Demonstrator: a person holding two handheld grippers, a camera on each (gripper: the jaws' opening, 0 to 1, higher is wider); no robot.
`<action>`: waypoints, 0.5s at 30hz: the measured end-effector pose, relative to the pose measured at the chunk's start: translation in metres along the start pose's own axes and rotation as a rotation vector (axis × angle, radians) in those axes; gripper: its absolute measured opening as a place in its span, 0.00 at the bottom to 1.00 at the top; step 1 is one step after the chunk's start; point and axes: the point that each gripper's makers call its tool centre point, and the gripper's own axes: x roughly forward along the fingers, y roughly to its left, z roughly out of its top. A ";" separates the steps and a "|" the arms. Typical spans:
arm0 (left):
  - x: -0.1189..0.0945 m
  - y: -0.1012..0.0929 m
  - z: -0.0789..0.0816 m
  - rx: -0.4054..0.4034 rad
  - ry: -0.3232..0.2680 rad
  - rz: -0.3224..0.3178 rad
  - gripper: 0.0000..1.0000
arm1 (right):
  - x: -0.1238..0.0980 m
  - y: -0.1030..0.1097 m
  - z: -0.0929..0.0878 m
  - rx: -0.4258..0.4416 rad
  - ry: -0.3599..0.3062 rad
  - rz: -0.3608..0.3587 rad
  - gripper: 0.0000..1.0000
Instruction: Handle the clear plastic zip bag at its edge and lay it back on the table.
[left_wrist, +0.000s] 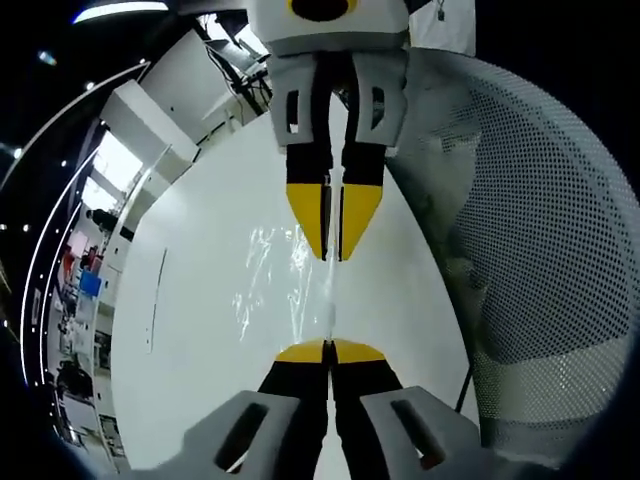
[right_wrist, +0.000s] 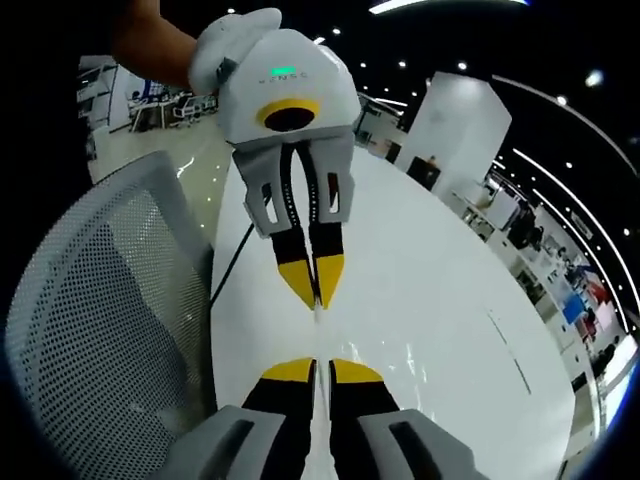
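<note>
The clear plastic zip bag (left_wrist: 290, 275) is off the white tabletop (left_wrist: 200, 380) and held stretched between the two grippers, so the picking-up part of the task looks done and the laying down is still to come.

In the left gripper view, the left gripper (left_wrist: 329, 347) rises from the bottom with its yellow tips pressed together on one edge of the bag. The right gripper (left_wrist: 333, 252) comes down from the top, also clenched on the film at the opposite edge.

The right gripper view shows the same hold from the other end: the right gripper (right_wrist: 313, 366) is closed on the bag's edge at the bottom, and the left gripper (right_wrist: 316, 298) pinches the far edge. A thin, pale strip of bag (right_wrist: 317, 330) runs between them, seen nearly edge-on.

The bag is almost invisible. It shows mainly as wrinkled glints and light streaks against the tabletop below. It appears empty and limp, though drawn fairly taut between the two holds.

A grey mesh chair back (left_wrist: 540, 260) stands beside the tabletop.

What remains, by this reading, is to lower the bag flat and let go.
</note>
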 end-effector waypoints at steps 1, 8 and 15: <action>0.000 0.000 0.000 -0.001 0.000 0.000 0.00 | 0.001 -0.001 0.001 -0.003 -0.004 0.000 0.02; -0.001 0.001 0.001 -0.029 0.006 -0.014 0.00 | 0.007 0.000 0.010 -0.015 -0.014 0.017 0.02; -0.003 0.000 0.003 -0.044 0.005 -0.031 0.00 | 0.012 0.002 0.016 -0.024 -0.019 0.033 0.03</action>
